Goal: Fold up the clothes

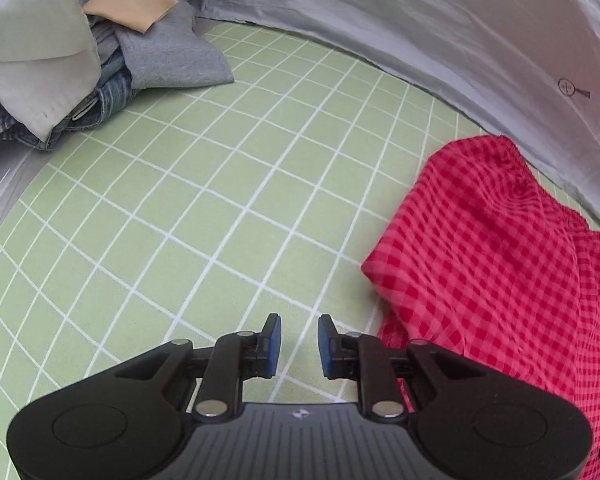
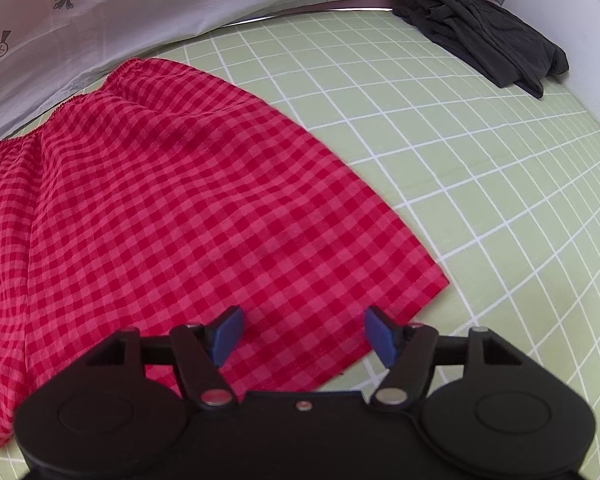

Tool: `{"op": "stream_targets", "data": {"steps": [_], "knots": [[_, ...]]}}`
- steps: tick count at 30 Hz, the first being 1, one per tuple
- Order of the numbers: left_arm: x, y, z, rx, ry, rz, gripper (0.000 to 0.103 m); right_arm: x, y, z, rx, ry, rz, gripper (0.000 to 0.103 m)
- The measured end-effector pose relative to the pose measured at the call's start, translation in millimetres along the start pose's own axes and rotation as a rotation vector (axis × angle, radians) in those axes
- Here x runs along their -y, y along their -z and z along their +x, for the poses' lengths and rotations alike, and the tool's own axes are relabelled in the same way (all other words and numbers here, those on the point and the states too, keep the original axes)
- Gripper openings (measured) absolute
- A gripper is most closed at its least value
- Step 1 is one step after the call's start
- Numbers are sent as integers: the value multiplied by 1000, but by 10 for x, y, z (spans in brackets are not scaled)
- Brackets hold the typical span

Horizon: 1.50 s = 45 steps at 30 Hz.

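Note:
Red gingham shorts lie spread flat on the green grid mat, elastic waistband toward the far left. My right gripper hovers over the near hem corner with its blue pads wide apart and nothing pinched between them. In the left wrist view the same shorts lie to the right, one edge slightly rumpled. My left gripper is over bare mat just left of them, its blue pads a narrow gap apart with nothing between them.
A heap of unfolded clothes in grey, white, tan and denim sits at the far left. A folded dark garment lies at the far right corner. A pale printed sheet borders the mat's far side.

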<state>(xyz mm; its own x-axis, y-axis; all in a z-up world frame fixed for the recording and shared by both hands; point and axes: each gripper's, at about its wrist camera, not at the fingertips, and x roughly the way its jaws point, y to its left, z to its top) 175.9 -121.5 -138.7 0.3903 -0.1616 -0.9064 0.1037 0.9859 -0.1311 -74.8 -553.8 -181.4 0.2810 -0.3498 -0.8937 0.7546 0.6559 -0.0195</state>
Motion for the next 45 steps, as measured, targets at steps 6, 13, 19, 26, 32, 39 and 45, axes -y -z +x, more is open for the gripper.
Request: {"op": "stream_targets", "data": {"steps": [6, 13, 19, 26, 32, 39, 45], "knots": [[260, 24, 131, 2, 16, 73, 23, -27, -20, 22, 1, 37, -18, 83], [613, -44, 105, 89, 103, 180, 28, 38, -70, 51, 0, 59, -4, 83], [870, -62, 234, 78, 146, 220, 40, 37, -87, 82, -1, 62, -3, 84], [921, -65, 380, 37, 175, 196, 41, -6, -101, 91, 7, 67, -33, 85], [895, -79, 358, 44, 195, 171, 11, 0, -104, 100, 8, 65, -24, 86], [599, -31, -28, 93, 128, 142, 4, 1, -73, 42, 20, 64, -19, 86], [95, 129, -532, 136, 45, 64, 3, 19, -1, -98, 50, 31, 1, 86]]}}
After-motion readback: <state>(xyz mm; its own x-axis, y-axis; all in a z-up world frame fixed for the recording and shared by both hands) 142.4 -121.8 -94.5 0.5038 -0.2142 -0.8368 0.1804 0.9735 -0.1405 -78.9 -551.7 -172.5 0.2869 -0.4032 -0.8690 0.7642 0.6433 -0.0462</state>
